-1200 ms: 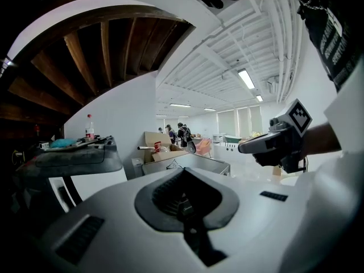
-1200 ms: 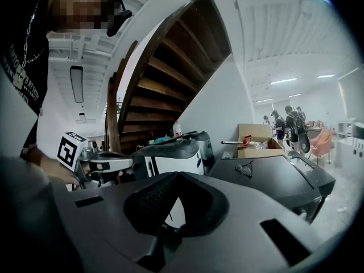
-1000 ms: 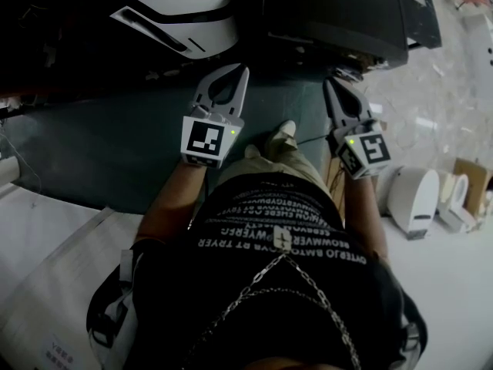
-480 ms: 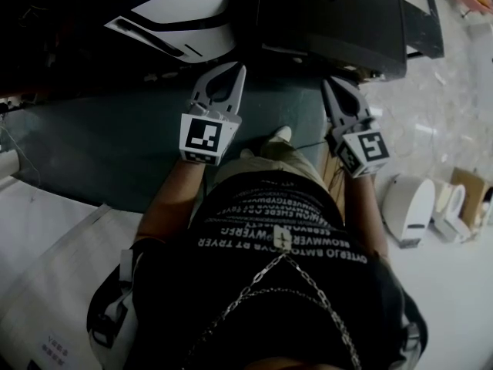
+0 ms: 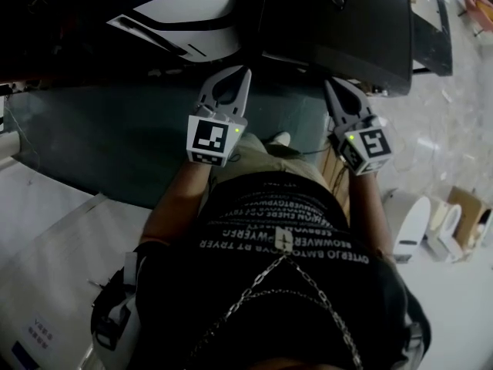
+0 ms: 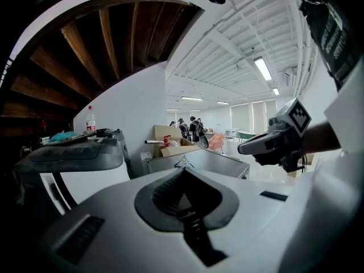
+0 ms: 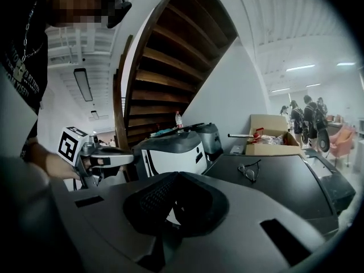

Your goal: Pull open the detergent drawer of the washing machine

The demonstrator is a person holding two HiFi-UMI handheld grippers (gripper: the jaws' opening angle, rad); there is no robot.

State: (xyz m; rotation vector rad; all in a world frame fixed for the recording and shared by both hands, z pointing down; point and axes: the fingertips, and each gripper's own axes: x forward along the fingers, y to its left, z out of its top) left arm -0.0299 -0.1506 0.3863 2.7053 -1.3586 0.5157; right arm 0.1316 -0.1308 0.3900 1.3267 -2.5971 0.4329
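Item: left gripper point(image 5: 243, 74), jaws together with nothing between them, held out in front of the body toward the white washing machine point(image 5: 189, 18); judged an approach posture. Item: right gripper point(image 5: 330, 85), jaws likewise together and empty, aimed at the dark-topped appliance point(image 5: 347, 29) alongside, with glasses point(image 7: 249, 170) lying on top. Item: detergent drawer, not made out in any view; presumably on the washing machine's front, apart from both grippers. Not yet pulled.

The left gripper point(image 6: 183, 171) has its jaws together, empty, just right of the white washing machine point(image 6: 85, 181); a bottle point(image 6: 91, 119) shows above that machine, and the right gripper point(image 6: 244, 148) hangs well to its right
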